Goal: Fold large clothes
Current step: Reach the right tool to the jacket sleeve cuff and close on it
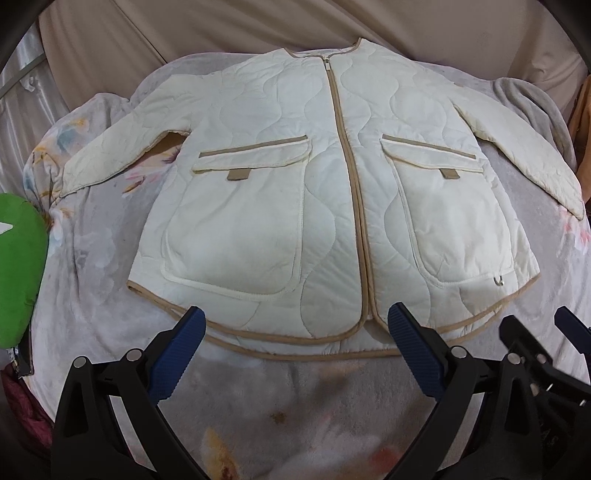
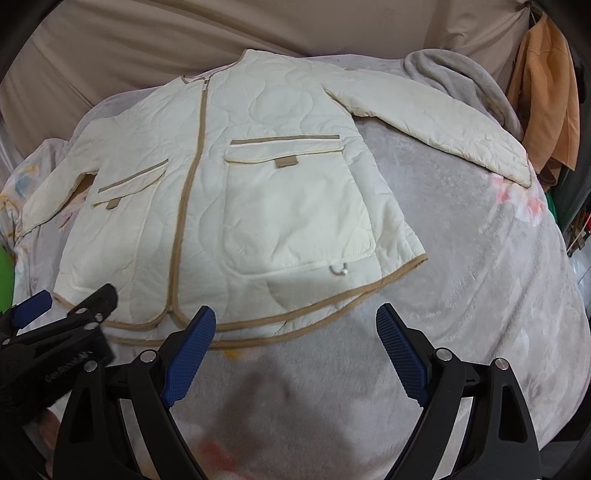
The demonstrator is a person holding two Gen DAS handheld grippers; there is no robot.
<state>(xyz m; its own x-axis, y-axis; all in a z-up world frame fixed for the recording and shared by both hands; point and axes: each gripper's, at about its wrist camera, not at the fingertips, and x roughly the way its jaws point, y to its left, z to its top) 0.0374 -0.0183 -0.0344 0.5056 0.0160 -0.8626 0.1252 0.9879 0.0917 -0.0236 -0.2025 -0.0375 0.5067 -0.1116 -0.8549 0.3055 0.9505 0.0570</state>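
A cream quilted jacket [image 1: 332,177] with tan trim lies flat and face up on the bed, zipped, both sleeves spread out to the sides. It also shows in the right wrist view [image 2: 258,192]. My left gripper [image 1: 295,321] is open and empty, just above the jacket's bottom hem near the zipper. My right gripper [image 2: 295,321] is open and empty, over the hem's right part and the blanket. The right gripper also shows in the left wrist view [image 1: 535,332], and the left gripper in the right wrist view [image 2: 74,306].
A pale floral blanket [image 2: 461,277] covers the bed. A grey blanket [image 2: 454,77] is bunched at the far right. A green object [image 1: 18,266] sits at the left edge. Orange clothing [image 2: 546,99] hangs at the right. A beige headboard [image 1: 184,29] runs behind.
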